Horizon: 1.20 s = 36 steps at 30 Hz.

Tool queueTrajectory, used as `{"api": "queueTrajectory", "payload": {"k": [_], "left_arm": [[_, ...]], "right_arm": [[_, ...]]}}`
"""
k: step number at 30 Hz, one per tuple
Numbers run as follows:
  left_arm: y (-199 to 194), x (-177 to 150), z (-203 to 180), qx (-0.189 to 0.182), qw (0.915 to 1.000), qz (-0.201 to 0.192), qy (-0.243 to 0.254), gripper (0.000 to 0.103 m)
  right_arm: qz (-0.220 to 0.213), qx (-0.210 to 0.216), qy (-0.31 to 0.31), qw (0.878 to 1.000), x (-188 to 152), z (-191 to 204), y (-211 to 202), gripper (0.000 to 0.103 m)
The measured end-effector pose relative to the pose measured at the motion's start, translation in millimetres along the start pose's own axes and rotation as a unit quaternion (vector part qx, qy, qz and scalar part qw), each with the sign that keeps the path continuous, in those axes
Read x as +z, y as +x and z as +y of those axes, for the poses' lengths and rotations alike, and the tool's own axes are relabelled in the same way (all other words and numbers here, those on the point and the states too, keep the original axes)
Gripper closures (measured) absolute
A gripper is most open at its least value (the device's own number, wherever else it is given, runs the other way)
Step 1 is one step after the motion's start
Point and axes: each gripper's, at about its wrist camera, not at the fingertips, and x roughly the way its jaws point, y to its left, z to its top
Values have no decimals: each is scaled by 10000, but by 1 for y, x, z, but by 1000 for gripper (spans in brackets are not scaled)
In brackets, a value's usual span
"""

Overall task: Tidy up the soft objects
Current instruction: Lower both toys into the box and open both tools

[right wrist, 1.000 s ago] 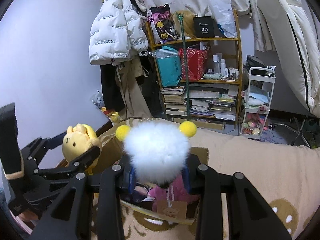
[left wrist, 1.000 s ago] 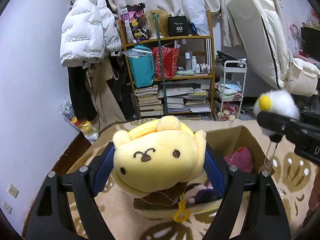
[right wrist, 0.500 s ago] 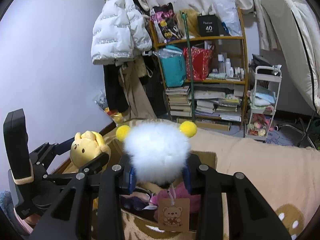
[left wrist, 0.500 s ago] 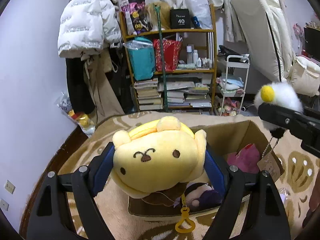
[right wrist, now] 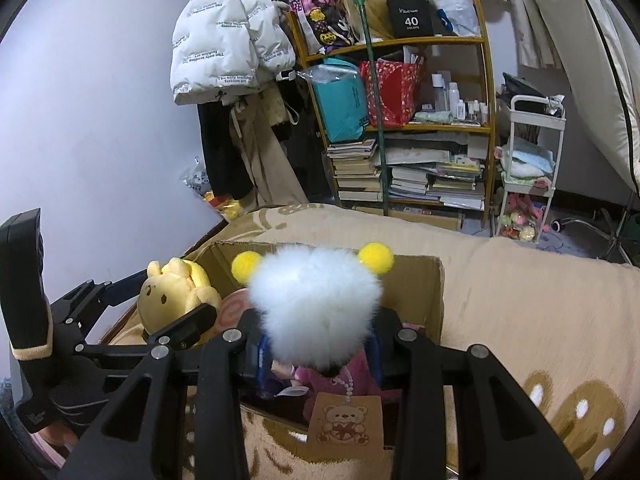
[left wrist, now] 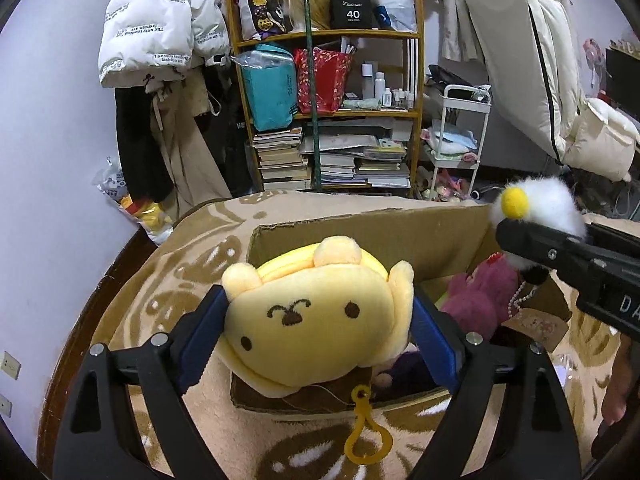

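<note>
A: Start at the left. What does the left gripper (left wrist: 318, 326) have?

B: Its blue pads (left wrist: 198, 344) are clamped on the sides of a yellow bear plush (left wrist: 320, 316), face toward the camera, with a yellow plastic clip (left wrist: 362, 436) dangling beneath. It hangs above the near left part of an open cardboard box (left wrist: 360, 236).

A: And the box itself?

B: It sits on a tan patterned blanket (left wrist: 180, 264). Inside lie a pink plush (left wrist: 484, 296) at the right and something dark purple (left wrist: 404, 368) near the front; I cannot tell what that is.

A: Moving right?

B: The right gripper (right wrist: 318, 350) is closed on a white fluffy plush (right wrist: 316, 300) with two yellow pom-pom ears (right wrist: 376, 257). A bead chain and a cardboard tag with a teddy print (right wrist: 346, 420) hang from it. It is over the box's right side, above the pink plush.

A: Are the two toys touching?

B: No, they are apart, the bear to the left of the fluffy one.

A: Behind them?

B: A wooden shelf (left wrist: 418, 92) stacked with books, a white puffer jacket (left wrist: 156, 24) hanging at the left.
</note>
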Motion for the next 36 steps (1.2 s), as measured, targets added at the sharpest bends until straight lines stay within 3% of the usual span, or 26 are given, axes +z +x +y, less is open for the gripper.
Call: {"api": "queueTrajectory", "payload": {"k": [4,6,10,14,18,24,36], "left_arm": [[1,-3,0,2,10000,58,-17,14],[0,-4,1,-90,9999,66,-27,12],[-3,-4,1,-222,9997,37,-71,2],[-1,-5,2,-225,9996,130,-60,2],[-7,-5,7,-213,9995,105,-193,2],[-20,-6,13,-108,9996,-9,-269,2],[-57,-17,4,-69,9997,-217,-124,2]], "right_arm": [[49,72,118,9999,-1,-4,2,60],[70,100,153,9998,-2,-5,3,52],[40,146,183,9997,-1,-3,2,45],[-7,109,197,9997,-1,-3,-1,38],[-89,57,262,9996,-1,-5,-8,24],[-208,-15,365,9991,-1,-6,-23,16],[-371,-252,302,9985,-6,0,-61,13]]}}
